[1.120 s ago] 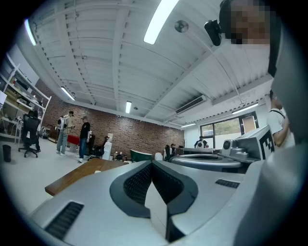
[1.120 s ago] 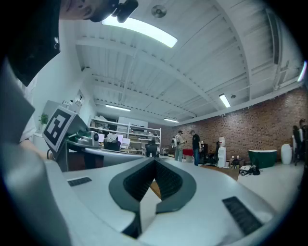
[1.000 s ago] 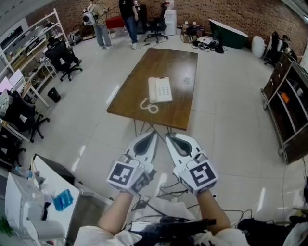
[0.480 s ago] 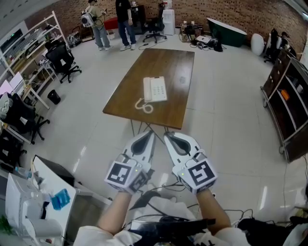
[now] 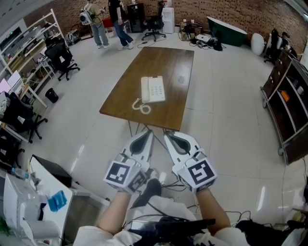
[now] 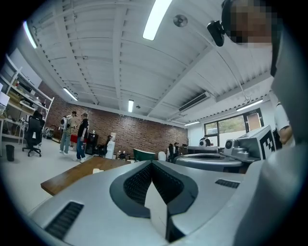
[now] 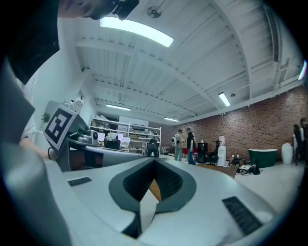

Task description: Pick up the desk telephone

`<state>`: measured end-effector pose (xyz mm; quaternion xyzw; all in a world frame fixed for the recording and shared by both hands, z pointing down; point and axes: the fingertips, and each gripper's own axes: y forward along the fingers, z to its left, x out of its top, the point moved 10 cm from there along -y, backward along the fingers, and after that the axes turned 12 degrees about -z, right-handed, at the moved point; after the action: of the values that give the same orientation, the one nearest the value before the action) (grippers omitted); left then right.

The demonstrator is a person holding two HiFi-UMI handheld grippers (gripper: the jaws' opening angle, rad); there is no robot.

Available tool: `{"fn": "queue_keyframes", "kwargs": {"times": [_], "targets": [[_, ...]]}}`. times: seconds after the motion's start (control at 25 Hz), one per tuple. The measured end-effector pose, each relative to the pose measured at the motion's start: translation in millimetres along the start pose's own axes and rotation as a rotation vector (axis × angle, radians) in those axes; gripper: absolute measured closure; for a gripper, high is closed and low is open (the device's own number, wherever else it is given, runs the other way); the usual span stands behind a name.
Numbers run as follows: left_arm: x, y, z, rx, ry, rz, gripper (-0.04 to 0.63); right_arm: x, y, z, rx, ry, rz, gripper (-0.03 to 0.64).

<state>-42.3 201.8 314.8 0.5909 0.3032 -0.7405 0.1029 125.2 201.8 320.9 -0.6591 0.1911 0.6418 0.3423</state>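
**While Both Grippers Are Shut, Desk Telephone Lies on the Tabletop Ahead**

As the head view looks steeply down on a workshop floor, a white push-button desk telephone (image 5: pixel 153 89) lies flat on the near half of a long brown wooden tabletop (image 5: pixel 171 60). Its handset is on the cradle, along the left side. Its white coiled cord (image 5: pixel 140 106) loops toward the tabletop's near edge.

The grey left gripper (image 5: pixel 149 134) and the grey right gripper (image 5: pixel 168 136), each carrying a black-and-white marker cube, are held side by side. They hang over the white tiled floor (image 5: pixel 226 125), short of the tabletop's near edge and well apart from the telephone. Both point toward the tabletop.

Seen from its own camera, the left gripper (image 6: pixel 153 164) has its jaws pressed together with nothing between them. The brown tabletop (image 6: pixel 72 177) stretches away beyond them at the left. The right gripper (image 7: pixel 155 161) shows the same: jaws together, nothing held.

At the far end of the room, two people (image 5: pixel 98 24) stand near a red-brick wall (image 5: pixel 231 12). A black wheeled office chair (image 5: pixel 61 58) sits at the left beside a white metal shelving rack (image 5: pixel 31 43), and a dark wooden shelf unit (image 5: pixel 288 103) lines the right side.
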Motion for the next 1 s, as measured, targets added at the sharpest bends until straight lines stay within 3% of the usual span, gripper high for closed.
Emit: {"fn": "queue_keyframes", "kwargs": {"times": [1.0], "targets": [[-36.7, 78.6, 77.3, 0.029, -0.050, 0.037, 0.595, -37.0, 84.1, -67.8, -0.001, 0.027, 0.066, 0.617]]}}
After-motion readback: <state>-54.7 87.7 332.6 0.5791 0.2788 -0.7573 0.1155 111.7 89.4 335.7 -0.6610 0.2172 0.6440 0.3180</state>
